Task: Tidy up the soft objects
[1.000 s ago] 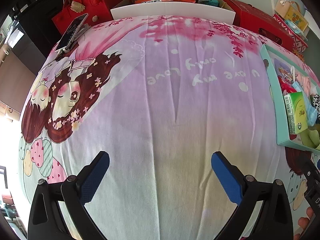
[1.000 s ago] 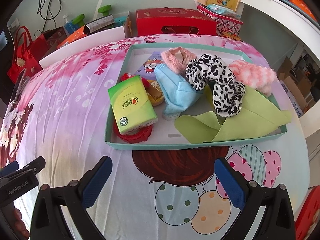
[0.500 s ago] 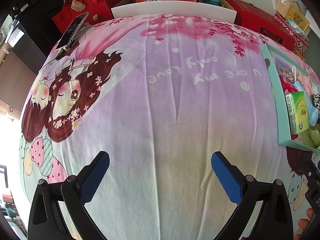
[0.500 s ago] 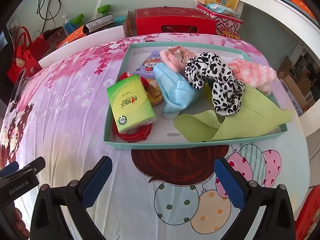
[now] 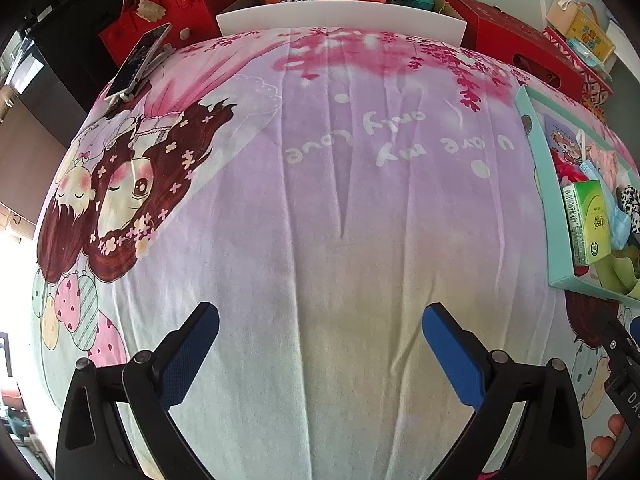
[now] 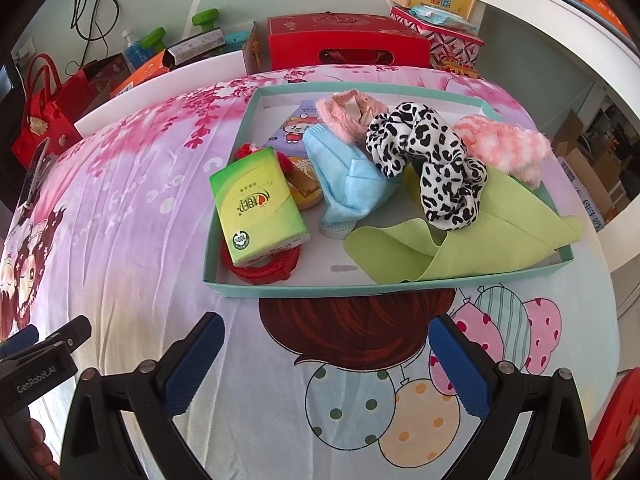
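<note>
One tray [image 6: 320, 290], one tissue pack [image 6: 256, 204], one blue mask [image 6: 352, 176], one spotted scrunchie [image 6: 432, 160], one green cloth [image 6: 480, 236], two pink fluffy items [image 6: 504, 148], two grippers [image 6: 326, 360]

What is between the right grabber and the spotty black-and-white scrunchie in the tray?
Two things. The right gripper is open over the bedsheet, outside the tray. The tray's near wall runs across its path, and the green cloth lies in front of the leopard scrunchie, partly under it. Coming from above would clear both.
</note>
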### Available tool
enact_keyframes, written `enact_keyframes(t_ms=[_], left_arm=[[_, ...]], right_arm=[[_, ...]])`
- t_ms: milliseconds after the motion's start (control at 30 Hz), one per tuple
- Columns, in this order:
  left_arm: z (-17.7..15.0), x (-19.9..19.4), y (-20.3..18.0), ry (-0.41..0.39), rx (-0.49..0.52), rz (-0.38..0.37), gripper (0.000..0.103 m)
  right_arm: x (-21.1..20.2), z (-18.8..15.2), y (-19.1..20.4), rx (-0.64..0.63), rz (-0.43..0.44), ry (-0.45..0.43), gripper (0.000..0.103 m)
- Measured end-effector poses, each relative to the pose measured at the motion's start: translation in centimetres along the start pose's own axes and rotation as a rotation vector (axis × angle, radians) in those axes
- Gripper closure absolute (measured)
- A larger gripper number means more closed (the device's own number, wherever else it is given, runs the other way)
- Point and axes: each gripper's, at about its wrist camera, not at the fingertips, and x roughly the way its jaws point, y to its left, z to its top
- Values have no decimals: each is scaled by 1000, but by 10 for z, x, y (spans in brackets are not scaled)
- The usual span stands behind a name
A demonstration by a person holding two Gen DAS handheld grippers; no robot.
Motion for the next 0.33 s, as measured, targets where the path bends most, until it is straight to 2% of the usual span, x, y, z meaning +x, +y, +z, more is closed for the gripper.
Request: enact_keyframes(t_ms=[333], left_arm=[[-1, -4, -3, -21, 6, -19, 2]], right_arm=[[0, 1, 0, 0, -5, 3, 0]])
